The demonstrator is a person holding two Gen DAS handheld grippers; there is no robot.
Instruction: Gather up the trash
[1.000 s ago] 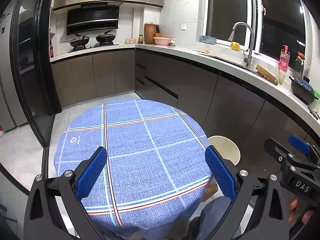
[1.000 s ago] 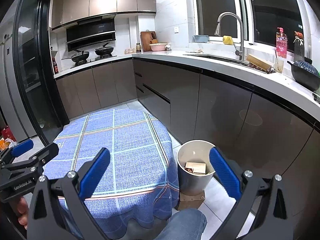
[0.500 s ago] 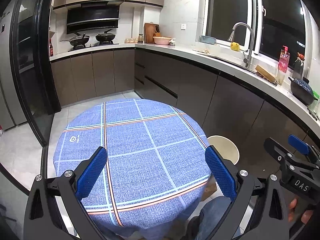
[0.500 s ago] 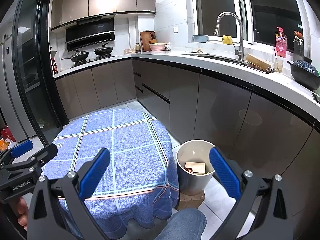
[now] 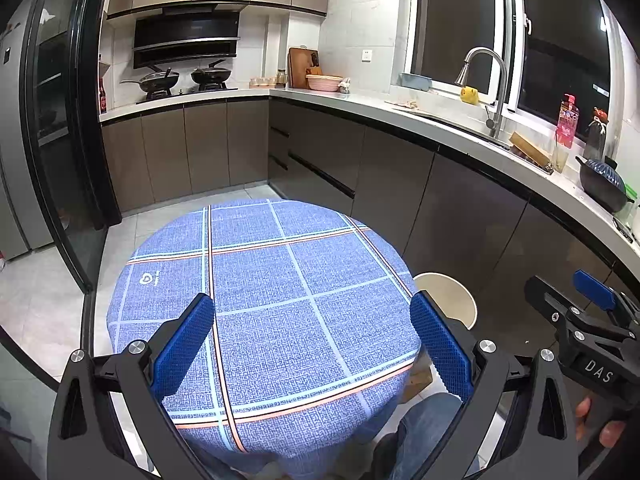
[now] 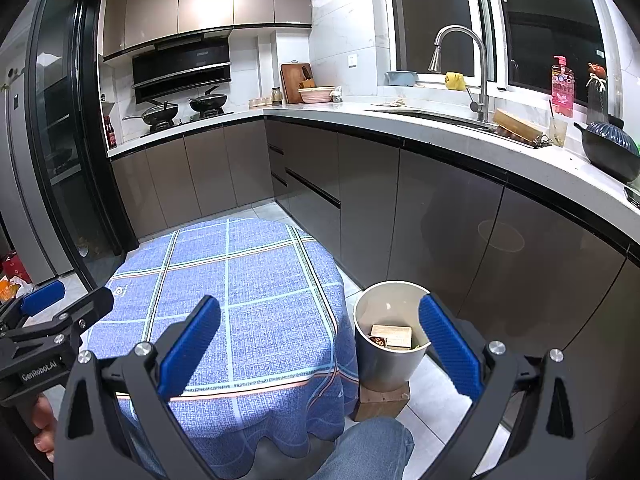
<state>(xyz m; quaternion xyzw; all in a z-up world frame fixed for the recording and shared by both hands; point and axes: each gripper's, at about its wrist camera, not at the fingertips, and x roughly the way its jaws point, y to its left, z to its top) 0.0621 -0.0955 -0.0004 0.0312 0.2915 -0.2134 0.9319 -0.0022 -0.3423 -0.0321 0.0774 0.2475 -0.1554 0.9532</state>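
A round table with a blue checked cloth (image 5: 280, 300) stands in front of me; it also shows in the right wrist view (image 6: 240, 300). Nothing lies on the cloth. A beige trash bin (image 6: 390, 340) stands on a wooden block right of the table and holds a small cardboard box (image 6: 392, 336) and other scraps. Its rim (image 5: 448, 284) shows in the left wrist view. My left gripper (image 5: 312, 340) is open and empty above the table's near edge. My right gripper (image 6: 320, 340) is open and empty, held above the gap between table and bin.
Dark kitchen cabinets (image 6: 360, 192) with a white counter run behind and to the right. A sink with a tap (image 6: 460, 72), a dark pot (image 6: 608, 148) and bottles sit on the counter. A black glass door (image 5: 60, 160) stands at left. My knee (image 6: 368, 448) is below.
Both grippers have stayed open and almost still. The view shifted very slightly.
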